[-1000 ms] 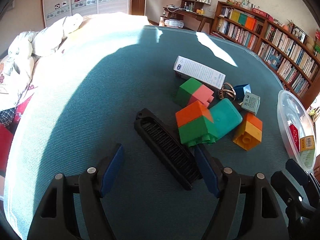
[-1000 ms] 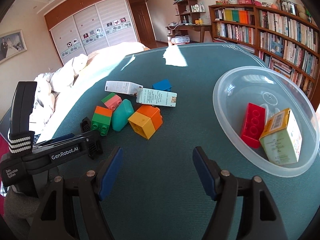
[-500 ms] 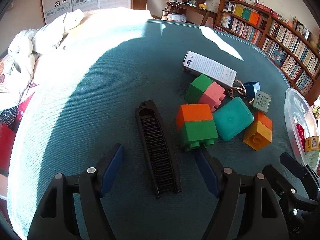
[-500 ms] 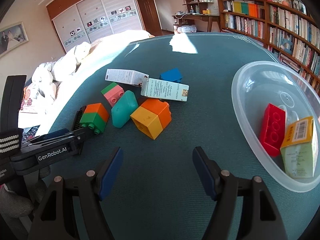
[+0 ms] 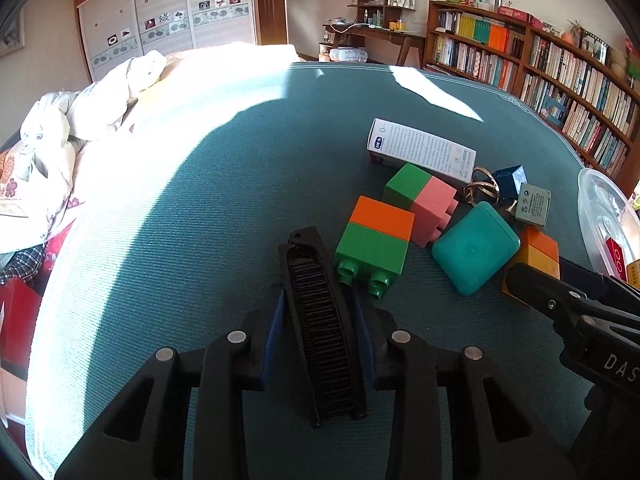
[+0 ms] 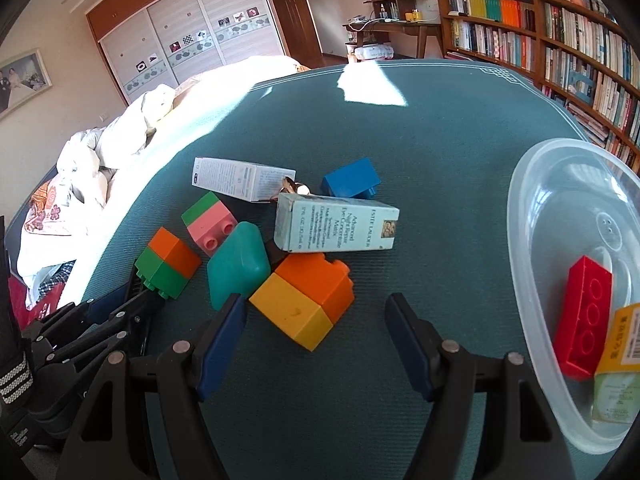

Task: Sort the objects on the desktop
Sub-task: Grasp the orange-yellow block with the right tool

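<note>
Teal woven tablecloth [image 5: 200, 240], sunlit far-left edge; wooden bookshelves [image 6: 560, 40] behind. My left gripper [image 5: 320, 320] closing on black ridged comb [image 5: 324, 340]; right gripper [image 6: 316, 320] released.

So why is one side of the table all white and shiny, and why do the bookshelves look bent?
Left wrist view: sunlight washes out the table's left edge and the bedding, the rest lies in shade. Right wrist view: a bright sun patch lies on the cloth, and the fisheye lens curves the bookshelves.

Ribbed matt teal cloth [image 5: 208, 240]; glossy plastic bricks [image 6: 306, 304]; translucent plastic bowl [image 6: 520, 240]; printed card carton [image 6: 336, 222]
</note>
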{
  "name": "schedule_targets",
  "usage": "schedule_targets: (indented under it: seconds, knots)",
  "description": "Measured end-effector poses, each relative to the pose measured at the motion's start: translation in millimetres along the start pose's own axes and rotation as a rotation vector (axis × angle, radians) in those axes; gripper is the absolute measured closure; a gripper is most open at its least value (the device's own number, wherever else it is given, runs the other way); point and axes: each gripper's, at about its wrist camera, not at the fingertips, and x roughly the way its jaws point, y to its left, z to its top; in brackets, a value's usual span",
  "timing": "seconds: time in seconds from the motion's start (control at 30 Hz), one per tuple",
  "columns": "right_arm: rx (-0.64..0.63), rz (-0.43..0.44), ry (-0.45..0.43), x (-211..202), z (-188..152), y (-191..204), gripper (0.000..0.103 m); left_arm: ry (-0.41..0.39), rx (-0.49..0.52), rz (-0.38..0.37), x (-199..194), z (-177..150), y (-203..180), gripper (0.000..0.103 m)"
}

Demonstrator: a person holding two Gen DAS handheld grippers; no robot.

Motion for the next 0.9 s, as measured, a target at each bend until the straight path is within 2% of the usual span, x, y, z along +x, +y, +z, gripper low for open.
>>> schedule_targets:
  seconds: [0.27,0.43,0.73,0.9]
  knots:
    - [-0.024,-0.04,-0.012,8,2,6,0.029,0.002,0.005,0.004,-2,-2,-5,0.068]
    - [-0.049,-0.021,-0.014,6,0,8,0.047,0.006,0.004,-0.003,-6,-7,-7,0.068]
    - [-0.023,0.02,-0.018,-18,-18,2,0.048,0.02,-0.014,-0.044,-19,-13,-6,0.074]
    - [-0.003,0.03,-0.021,-37,-32,-5,0.054,-0.008,0.006,-0.053,-36,-15,-11,0.074]
